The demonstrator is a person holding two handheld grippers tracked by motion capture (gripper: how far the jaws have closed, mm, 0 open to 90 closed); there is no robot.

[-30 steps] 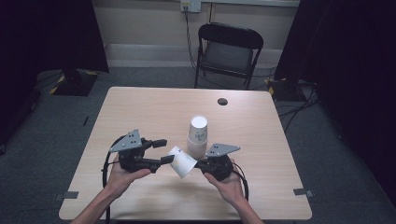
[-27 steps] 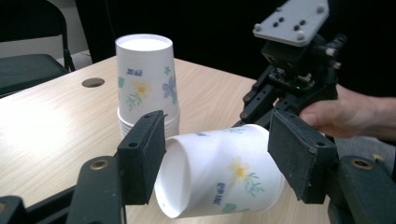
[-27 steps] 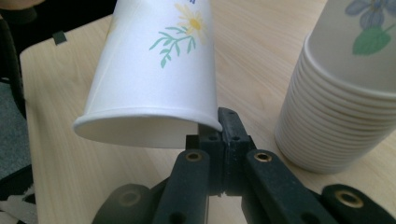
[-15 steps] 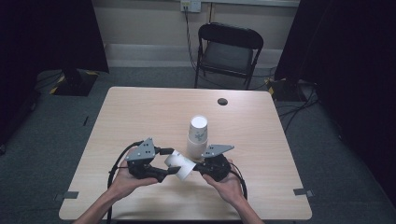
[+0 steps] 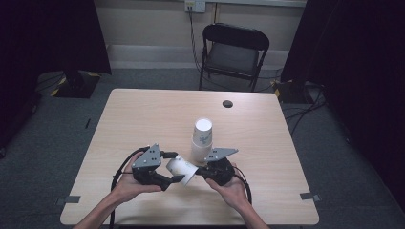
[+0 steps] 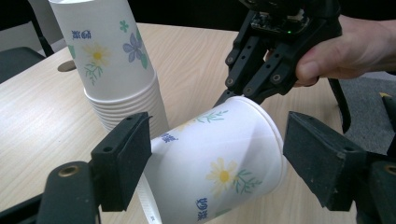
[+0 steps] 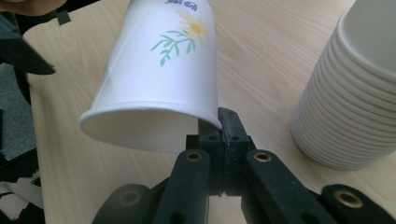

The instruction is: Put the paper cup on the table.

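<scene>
Since the right claw [image 7: 223, 122] pinches only the thin rim of the paper cup [image 5: 181, 170], which hangs tipped just in front of the cup stack [image 5: 201, 140] on the worktop [image 5: 143, 119], it looks feather-light and easily crushed. The left claw [image 6: 219, 154], just opening, straddles its body without pressing; the stiffer base seems the safer hold.

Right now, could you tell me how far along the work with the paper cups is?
Done: one paper cup is off the stack of cups. In hand: the right gripper pinches its rim, while the left gripper has just been opening around its body, pads apart from it. Left: setting the cup down.
</scene>
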